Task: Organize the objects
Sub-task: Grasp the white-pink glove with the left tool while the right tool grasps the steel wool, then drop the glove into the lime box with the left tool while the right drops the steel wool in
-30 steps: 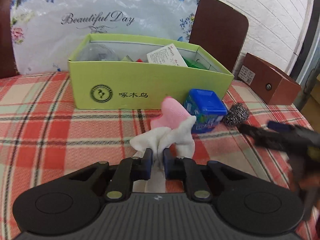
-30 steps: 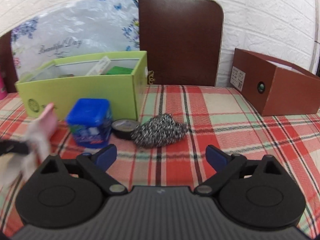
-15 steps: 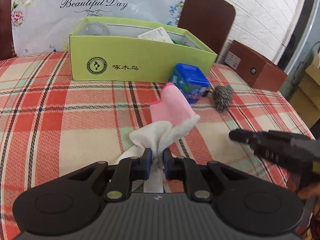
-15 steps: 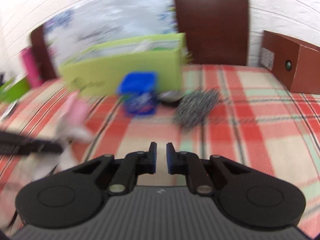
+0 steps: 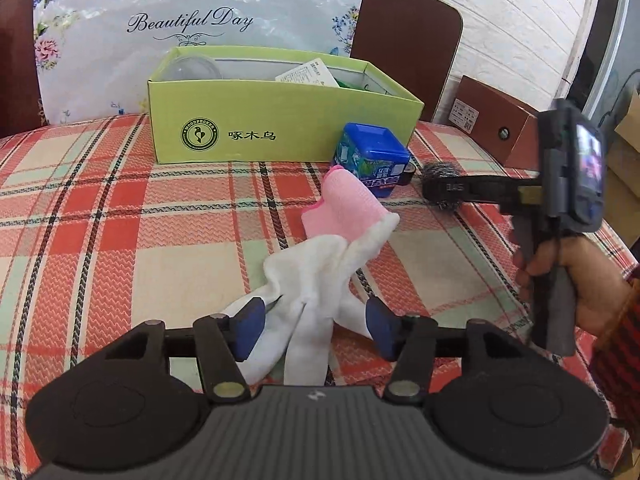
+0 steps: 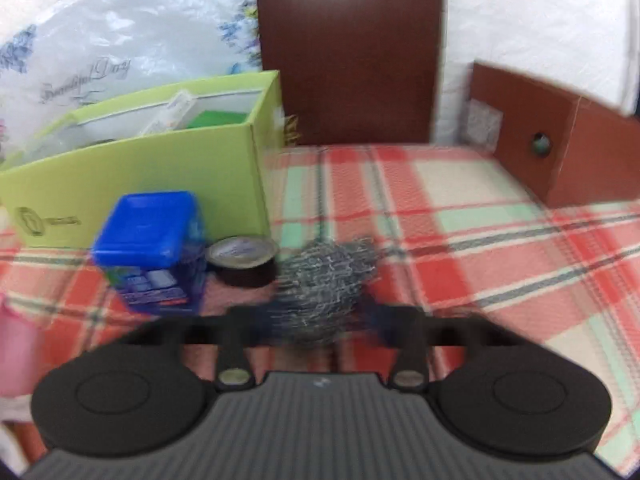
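Note:
A white glove [image 5: 316, 276] with a pink cuff lies on the plaid tablecloth [image 5: 120, 240]. My left gripper [image 5: 316, 326] straddles its fingers. The jaws are opening and the pads stand clear of the cloth on both sides. A steel wool scourer [image 6: 324, 276] rests on the table between the fingers of my right gripper [image 6: 320, 320]. Those jaws are opening too, and the view is blurred. From the left wrist view the right gripper [image 5: 430, 192] reaches in from the right, level with the scourer [image 5: 440, 168]. A blue-lidded container [image 5: 372, 156] stands beside the green box [image 5: 280, 128].
The green box [image 6: 140, 176] holds papers and a clear lid. A tape roll [image 6: 242, 260] sits between the blue container [image 6: 152, 248] and the scourer. A brown box [image 6: 560, 148] stands far right. A chair back [image 6: 348, 52] and a flowered plastic bag [image 5: 180, 20] stand behind. A hand [image 5: 580, 280] holds the right gripper.
My left gripper has let go of the glove and spread its jaws. The right gripper, shut and empty half a second ago, has moved forward and opened around the scourer.

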